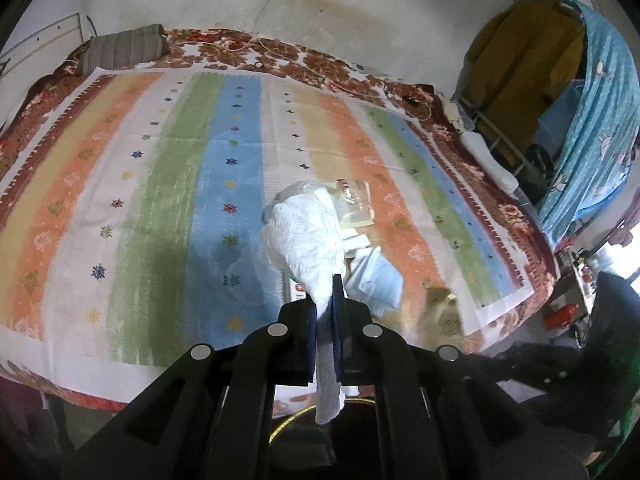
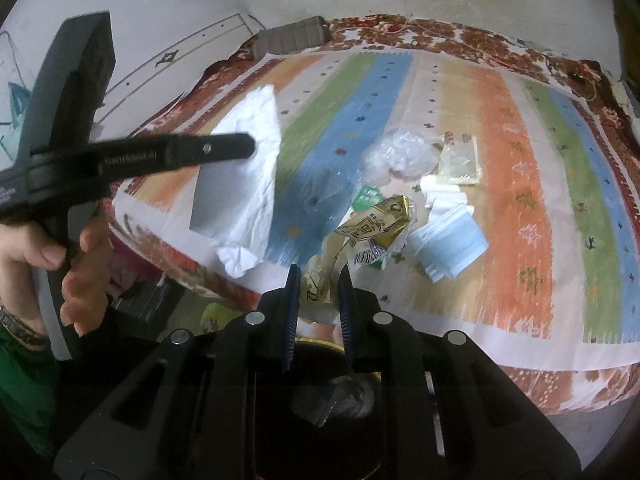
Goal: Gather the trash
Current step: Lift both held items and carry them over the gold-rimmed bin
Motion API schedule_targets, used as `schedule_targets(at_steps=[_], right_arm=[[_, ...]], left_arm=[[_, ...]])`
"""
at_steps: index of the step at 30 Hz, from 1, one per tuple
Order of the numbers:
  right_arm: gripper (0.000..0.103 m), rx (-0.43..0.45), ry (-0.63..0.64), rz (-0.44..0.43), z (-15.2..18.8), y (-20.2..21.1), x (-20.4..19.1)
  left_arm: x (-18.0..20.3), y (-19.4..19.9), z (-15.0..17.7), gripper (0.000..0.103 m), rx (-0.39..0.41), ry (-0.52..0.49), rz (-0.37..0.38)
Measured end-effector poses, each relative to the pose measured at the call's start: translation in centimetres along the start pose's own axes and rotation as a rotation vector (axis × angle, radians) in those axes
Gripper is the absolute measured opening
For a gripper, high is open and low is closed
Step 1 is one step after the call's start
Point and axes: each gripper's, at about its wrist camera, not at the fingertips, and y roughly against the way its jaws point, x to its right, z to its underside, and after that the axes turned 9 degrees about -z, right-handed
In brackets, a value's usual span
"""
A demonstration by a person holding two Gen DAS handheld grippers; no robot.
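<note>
I make out pale lettering along the side of the left gripper, too blurred for me to read. The gold wrapper carries large dark printed characters and a barcode; I cannot read them. Nothing else legible.

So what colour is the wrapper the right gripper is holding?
Gold and cream with dark printing; the wrapper shows best in the right wrist view, clamped in the right gripper.
</note>
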Motion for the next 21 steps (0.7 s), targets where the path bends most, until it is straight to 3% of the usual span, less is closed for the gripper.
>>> schedule_targets(at_steps=[13,21], right_arm=[[0.017,-0.016,-0.035,-0.029,4.0,0.7,-1.0],[0.017,-0.067,-0.051,-0.027,6.5,-0.1,-1.4]], left_arm=[[1.9,1.2,2.9,0.005,-0.015,-0.024,0.019],[1.6,1.2,5.2,0.005,-0.053,0.02,0.005]])
